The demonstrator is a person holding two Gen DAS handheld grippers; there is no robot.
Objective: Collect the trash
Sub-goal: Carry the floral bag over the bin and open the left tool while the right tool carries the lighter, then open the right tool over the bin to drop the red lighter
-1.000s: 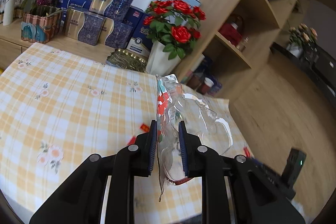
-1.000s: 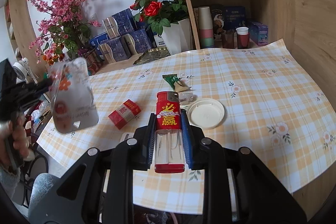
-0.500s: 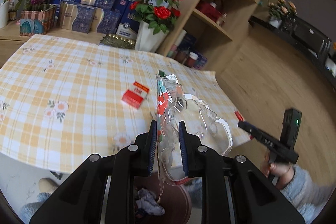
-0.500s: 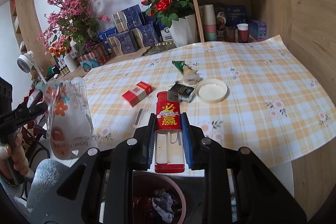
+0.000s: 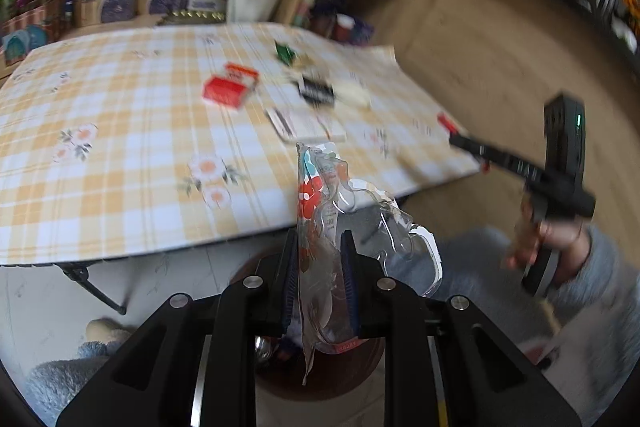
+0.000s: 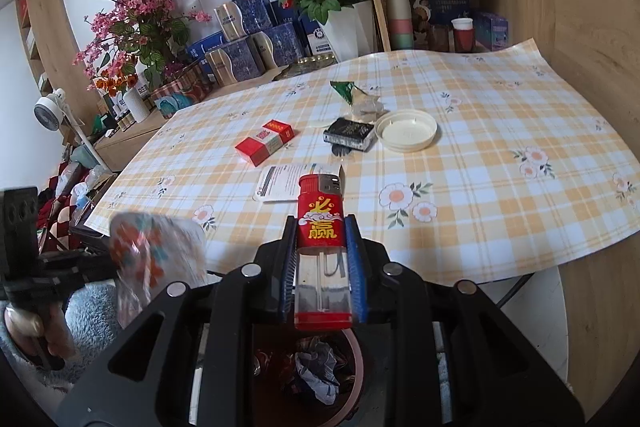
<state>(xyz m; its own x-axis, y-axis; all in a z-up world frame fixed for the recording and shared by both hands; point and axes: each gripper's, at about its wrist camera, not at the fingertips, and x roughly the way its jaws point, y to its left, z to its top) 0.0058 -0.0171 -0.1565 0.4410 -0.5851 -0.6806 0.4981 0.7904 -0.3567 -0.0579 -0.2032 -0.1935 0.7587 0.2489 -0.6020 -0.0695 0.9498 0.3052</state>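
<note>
- Two grippers are in view, each clamped on a piece of trash above a dark red bin (image 6: 320, 371) on the floor at the near edge of the surface (image 6: 500, 187).
- Left gripper (image 5: 319, 259): its jaws are closed on a clear plastic blister pack (image 5: 332, 227) with red flower print, which stands up between the blue pads and bulges out to the right. In the right wrist view this gripper (image 6: 116, 267) shows at the left edge, blurred, with the pack (image 6: 156, 251) at its tip and a hand (image 6: 36, 331) below it.
- Right gripper (image 6: 322, 259): its jaws grip a red lighter (image 6: 322, 227) with a clear lower body, held upright, metal top pointing away. In the left wrist view this gripper (image 5: 460, 139) is at the right, held by a hand (image 5: 548, 247) in a grey sleeve (image 5: 600, 287).
- Bin: crumpled paper (image 6: 316, 367) lies inside it, directly under the lighter.
- On the checked cloth of the surface lie a red cigarette pack (image 6: 264, 141), a black pack (image 6: 350, 134), a white round lid (image 6: 406, 129), a green wrapper (image 6: 344, 91) and a white card (image 6: 288, 181).
- Behind the surface stand red roses in a white vase (image 6: 344, 31), pink blossoms (image 6: 132, 3) and blue boxes (image 6: 248, 39).
</note>
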